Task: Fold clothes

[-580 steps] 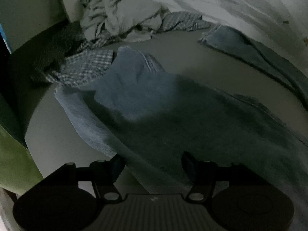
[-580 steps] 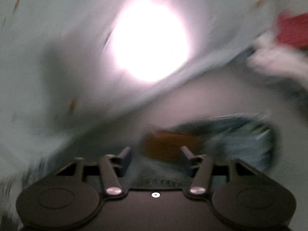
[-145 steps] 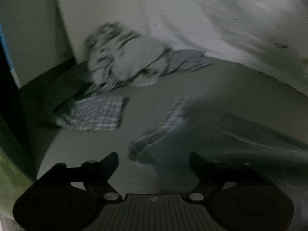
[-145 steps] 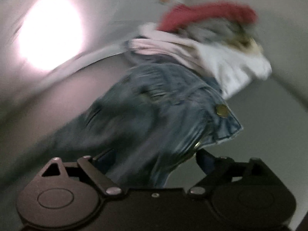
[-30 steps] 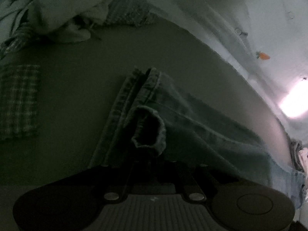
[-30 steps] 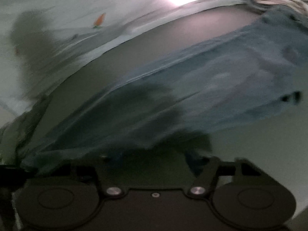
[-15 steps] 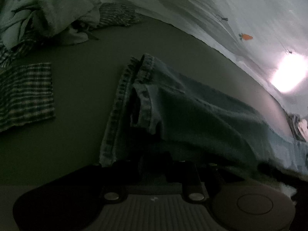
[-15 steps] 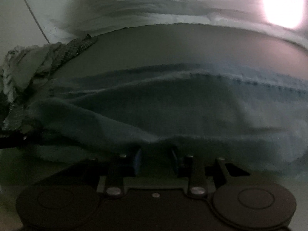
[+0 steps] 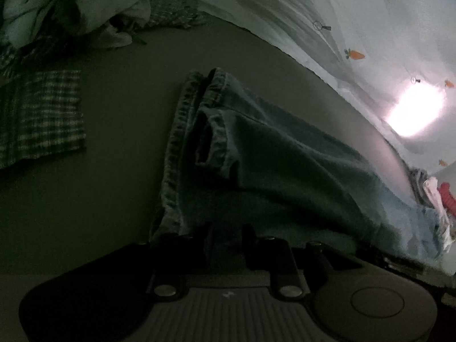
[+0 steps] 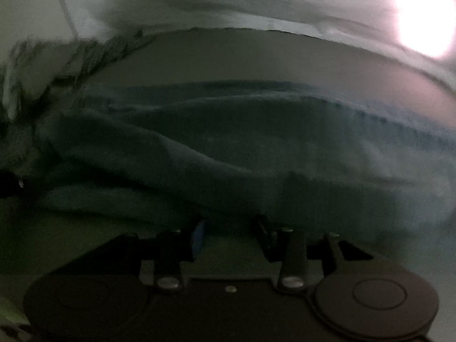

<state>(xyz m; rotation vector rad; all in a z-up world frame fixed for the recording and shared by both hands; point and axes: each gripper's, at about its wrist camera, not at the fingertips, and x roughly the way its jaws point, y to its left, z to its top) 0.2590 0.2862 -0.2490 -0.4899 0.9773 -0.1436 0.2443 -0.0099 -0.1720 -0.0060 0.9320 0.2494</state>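
Note:
Blue jeans point(image 9: 285, 165) lie lengthwise on the grey surface point(image 9: 99, 199), one leg stacked on the other, cuffs point(image 9: 211, 105) at the far end. My left gripper point(image 9: 228, 233) is shut on the near edge of the jeans close to the cuffs. In the right wrist view the jeans point(image 10: 256, 142) stretch across the whole frame. My right gripper point(image 10: 230, 228) is shut on their near edge further along the leg, and the fabric rises slightly where it is pinched. The fingertips of both grippers are hidden by denim.
A folded checked cloth point(image 9: 40, 114) lies to the left, with a heap of unfolded clothes point(image 9: 71, 8) behind it. A white sheet with a carrot print point(image 9: 370, 28) hangs at the back, lit by a bright glare point(image 9: 413, 111). White and red garments point(image 9: 441, 196) lie far right.
Both grippers stay shut on the jeans' near edge. The right wrist view has shifted and blurred, and the fold of denim in front of it stands higher. The left has barely moved.

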